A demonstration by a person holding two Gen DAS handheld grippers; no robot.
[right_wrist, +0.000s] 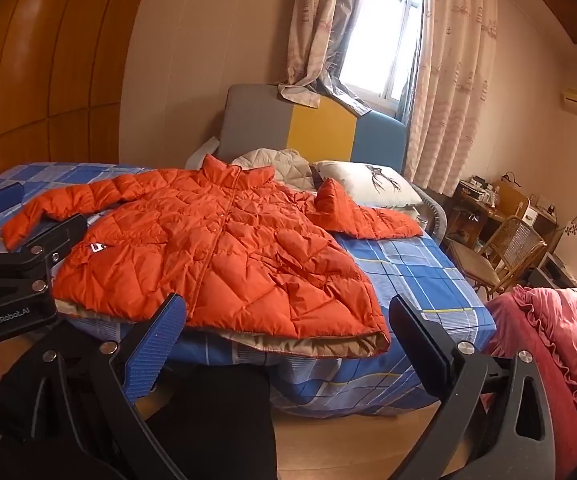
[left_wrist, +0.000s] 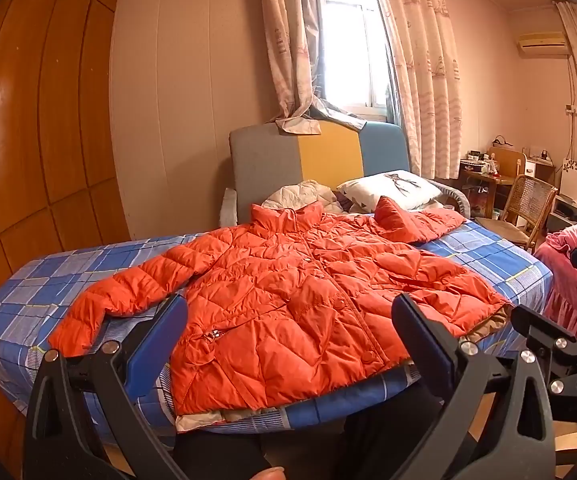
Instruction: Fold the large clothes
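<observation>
Nothing looks folded yet: the orange puffer jacket [left_wrist: 288,304] lies front up across the checked bed [left_wrist: 500,256], both sleeves out, its hem hanging just over the near edge. The left gripper [left_wrist: 288,332] and right gripper [right_wrist: 288,336] hover before it, both spread wide and empty. Bare sheet flanks the jacket on 2 sides; a pillow [left_wrist: 392,188] crowds the collar end.

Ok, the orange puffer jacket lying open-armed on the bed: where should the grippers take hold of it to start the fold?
Probably at the sleeves. The orange jacket lies front-up and buttoned, its hem at the near bed edge. The left sleeve stretches out flat, so the open left gripper could pinch its cuff from the near side; the right sleeve suits the open right gripper.
</observation>
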